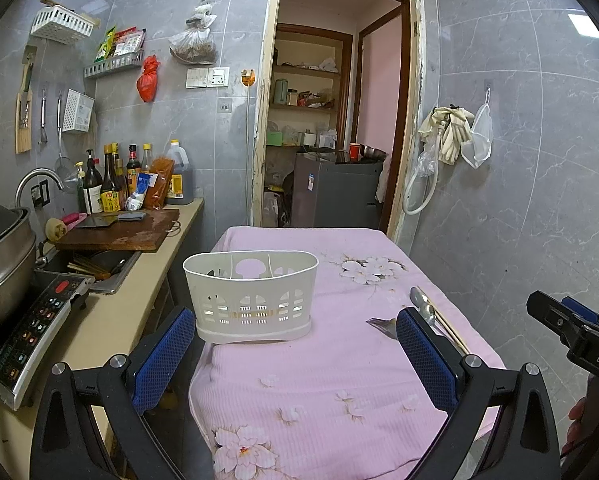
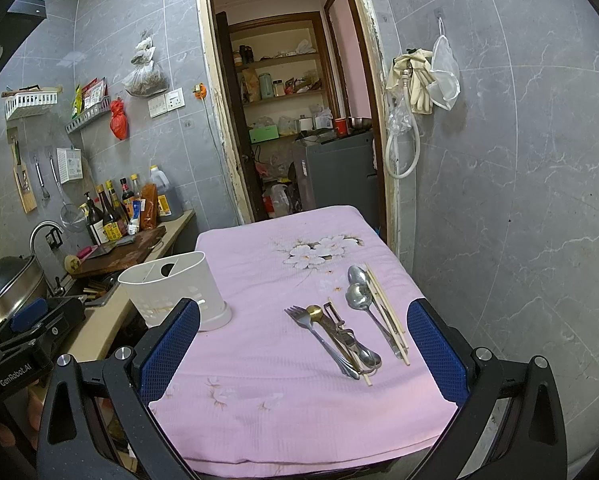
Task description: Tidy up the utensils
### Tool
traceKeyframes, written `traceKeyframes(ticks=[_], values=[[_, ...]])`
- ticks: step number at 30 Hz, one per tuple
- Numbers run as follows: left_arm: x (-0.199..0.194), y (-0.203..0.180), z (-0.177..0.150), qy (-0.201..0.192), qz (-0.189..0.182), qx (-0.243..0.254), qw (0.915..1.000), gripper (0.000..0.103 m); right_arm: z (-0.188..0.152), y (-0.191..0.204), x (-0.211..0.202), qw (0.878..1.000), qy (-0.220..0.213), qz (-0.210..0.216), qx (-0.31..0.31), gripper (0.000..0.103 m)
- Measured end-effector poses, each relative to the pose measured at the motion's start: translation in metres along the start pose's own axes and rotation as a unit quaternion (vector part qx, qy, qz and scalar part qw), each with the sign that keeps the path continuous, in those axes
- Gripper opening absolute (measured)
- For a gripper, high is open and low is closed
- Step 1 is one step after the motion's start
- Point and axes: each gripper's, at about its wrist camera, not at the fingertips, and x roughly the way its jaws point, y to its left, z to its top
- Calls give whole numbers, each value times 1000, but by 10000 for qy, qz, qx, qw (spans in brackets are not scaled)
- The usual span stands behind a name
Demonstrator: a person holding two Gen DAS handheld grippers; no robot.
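A white slotted utensil holder (image 1: 251, 296) stands empty on the left side of the pink floral tablecloth (image 1: 319, 392); it also shows in the right wrist view (image 2: 171, 292). Loose utensils lie on the right side: a fork (image 2: 319, 336), a gold spoon (image 2: 317, 314), a peeler (image 2: 339, 326), two steel spoons (image 2: 359, 296) and chopsticks (image 2: 387, 316). My left gripper (image 1: 295, 344) is open and empty, just short of the holder. My right gripper (image 2: 303, 344) is open and empty, above the table in front of the utensils.
A counter (image 1: 147, 264) on the left carries a cutting board (image 1: 119, 232), sauce bottles (image 1: 111, 184), a sink and an induction hob with a pot (image 1: 3, 264). A doorway (image 1: 331, 120) is behind the table. A tiled wall with hanging gloves (image 1: 451, 132) is on the right.
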Motion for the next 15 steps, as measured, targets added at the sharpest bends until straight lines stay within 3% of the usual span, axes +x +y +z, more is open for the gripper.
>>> traceKeyframes(ticks=[15], values=[[0, 0, 0, 8, -3, -1, 10000, 102, -1, 1, 1, 10000, 3, 1, 1, 102]])
